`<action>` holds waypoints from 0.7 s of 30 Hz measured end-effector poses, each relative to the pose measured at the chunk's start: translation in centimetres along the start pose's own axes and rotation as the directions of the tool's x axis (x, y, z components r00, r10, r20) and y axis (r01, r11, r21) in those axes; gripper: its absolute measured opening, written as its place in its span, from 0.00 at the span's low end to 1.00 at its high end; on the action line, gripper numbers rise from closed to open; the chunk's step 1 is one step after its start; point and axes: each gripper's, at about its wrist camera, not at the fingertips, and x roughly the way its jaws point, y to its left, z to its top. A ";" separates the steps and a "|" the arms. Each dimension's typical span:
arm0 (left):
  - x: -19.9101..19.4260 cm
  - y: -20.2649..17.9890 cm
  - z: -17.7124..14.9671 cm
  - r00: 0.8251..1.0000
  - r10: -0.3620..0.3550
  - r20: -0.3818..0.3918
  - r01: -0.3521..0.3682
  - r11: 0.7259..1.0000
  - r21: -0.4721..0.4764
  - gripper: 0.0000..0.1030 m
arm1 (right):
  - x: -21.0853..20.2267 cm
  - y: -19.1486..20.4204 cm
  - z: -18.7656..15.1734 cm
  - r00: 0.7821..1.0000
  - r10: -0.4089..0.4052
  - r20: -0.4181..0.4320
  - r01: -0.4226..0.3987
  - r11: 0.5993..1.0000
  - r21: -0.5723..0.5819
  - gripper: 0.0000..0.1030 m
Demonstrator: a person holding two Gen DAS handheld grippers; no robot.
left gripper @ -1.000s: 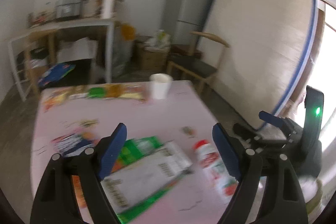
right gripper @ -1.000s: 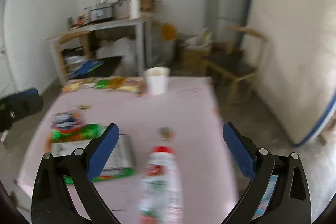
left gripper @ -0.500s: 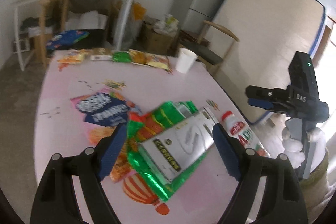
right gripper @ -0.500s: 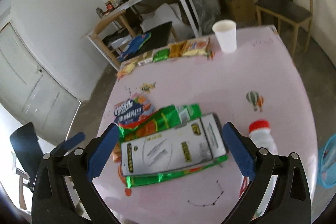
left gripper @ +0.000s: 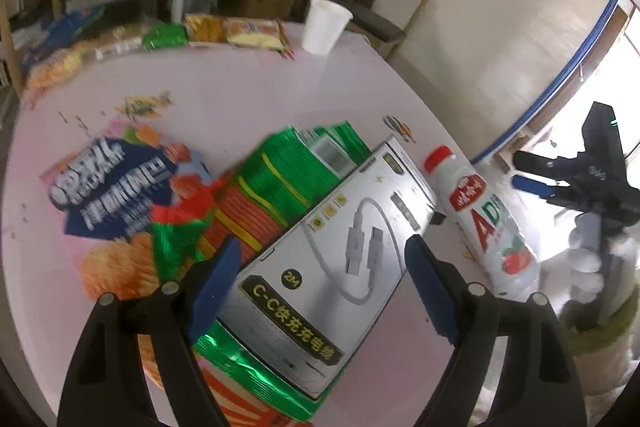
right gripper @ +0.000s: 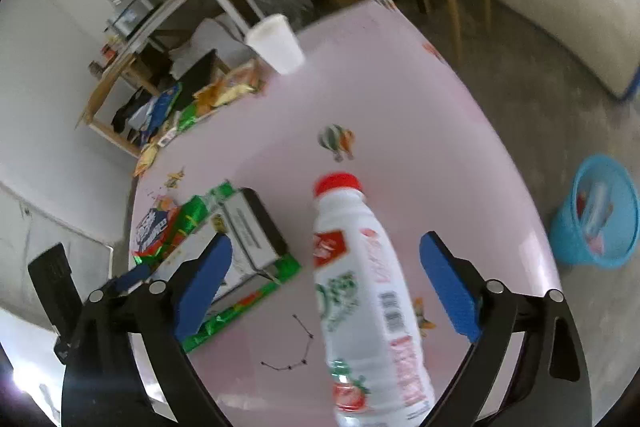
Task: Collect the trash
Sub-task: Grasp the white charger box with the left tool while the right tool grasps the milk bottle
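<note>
Left gripper (left gripper: 322, 277), fingers apart, above silver cable box (left gripper: 340, 267); right gripper (right gripper: 326, 281), jaws closing, straddles untouched white red-capped bottle (right gripper: 360, 283).

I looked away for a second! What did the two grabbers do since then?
Both tipped down toward the pink table. The left gripper now hangs open over the grey cable box; the right gripper, jaws closing, straddles the lying bottle. Nothing is grabbed. The box, bottle and cup stayed put.
</note>
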 end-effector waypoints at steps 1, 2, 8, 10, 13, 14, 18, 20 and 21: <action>0.0 -0.1 -0.2 1.000 -0.013 -0.013 0.014 1.000 0.006 0.79 | 0.3 -0.4 -0.2 1.000 0.008 -0.020 -0.008 1.000 0.009 0.87; -0.1 -0.3 -0.4 1.000 -0.018 -0.023 0.019 1.000 0.016 0.79 | 0.5 -0.6 -0.3 0.999 0.015 -0.032 -0.014 1.000 0.014 0.87; -0.9 -2.5 -2.0 0.991 -0.078 -0.107 0.088 0.991 0.096 0.79 | 1.0 -1.4 -1.1 0.995 0.055 -0.078 -0.053 0.998 0.022 0.85; -1.0 -3.5 -2.8 0.983 -0.105 -0.148 0.123 0.985 0.121 0.79 | 1.0 -1.7 -1.4 0.994 0.063 -0.088 -0.061 0.998 0.026 0.84; -1.3 -5.1 -3.9 0.979 -0.104 -0.175 0.136 0.974 0.183 0.79 | 1.2 -2.1 -1.7 0.993 0.068 -0.096 -0.065 0.997 0.030 0.84; -1.3 -5.6 -4.1 0.982 -0.086 -0.169 0.121 0.970 0.209 0.79 | 1.2 -2.2 -1.9 0.992 0.069 -0.101 -0.067 0.997 0.030 0.84; -0.9 -6.7 -3.6 0.995 0.048 -0.088 -0.019 0.954 0.298 0.82 | 1.4 -2.6 -2.0 0.992 0.073 -0.105 -0.070 0.997 0.034 0.84; -0.3 -6.2 -2.6 0.996 0.061 -0.072 -0.040 0.963 0.266 0.82 | 1.5 -2.8 -2.0 0.991 0.079 -0.105 -0.076 0.996 0.039 0.84; 0.2 -5.9 -2.1 0.995 0.063 -0.072 -0.044 0.969 0.242 0.83 | 1.5 -2.8 -2.0 0.991 0.083 -0.105 -0.079 0.996 0.040 0.84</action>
